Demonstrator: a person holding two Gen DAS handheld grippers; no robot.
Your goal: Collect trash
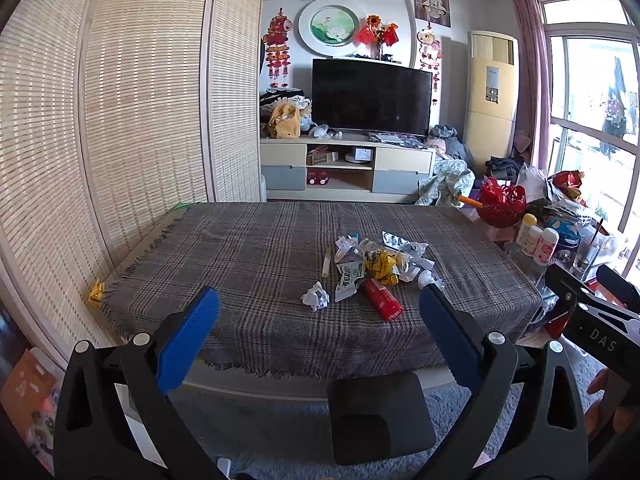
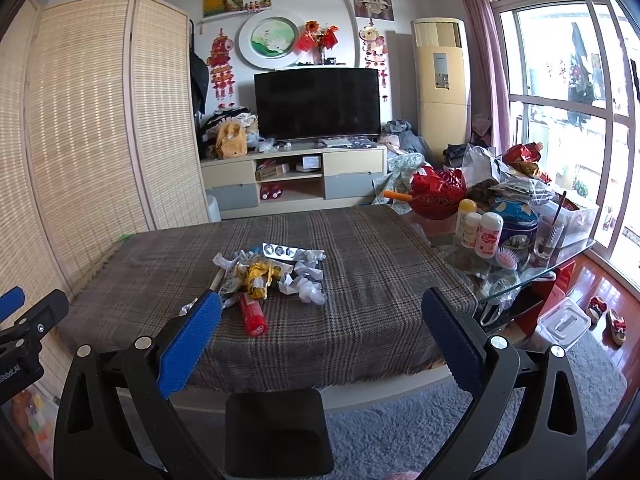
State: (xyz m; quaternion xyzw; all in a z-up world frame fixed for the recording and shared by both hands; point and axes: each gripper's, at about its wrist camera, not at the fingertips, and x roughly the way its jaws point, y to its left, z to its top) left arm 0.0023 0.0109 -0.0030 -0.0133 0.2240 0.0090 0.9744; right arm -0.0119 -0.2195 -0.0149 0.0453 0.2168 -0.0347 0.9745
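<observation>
A pile of trash point(image 1: 376, 264) lies on the plaid-covered table point(image 1: 240, 264): a red tube point(image 1: 382, 299), a yellow wrapper point(image 1: 383, 267), a crumpled white paper ball point(image 1: 316, 297), a foil blister pack point(image 1: 394, 239) and several white wrappers. My left gripper point(image 1: 319, 294) hangs open before the table's front edge, short of the pile. In the right wrist view the same pile point(image 2: 272, 272) and red tube point(image 2: 252, 314) sit between the fingers of my open right gripper point(image 2: 322, 299), which is also held back from the table. A black bin point(image 1: 380, 416) point(image 2: 276, 432) stands on the floor below the front edge.
A glass side table point(image 2: 560, 256) at the right carries bottles, a tin, a glass and a red basket point(image 2: 438, 194). Bamboo screens point(image 1: 140, 120) line the left. A yellow scrap point(image 1: 96, 292) lies by the table's left corner. Grey carpet point(image 2: 400, 420) covers the floor.
</observation>
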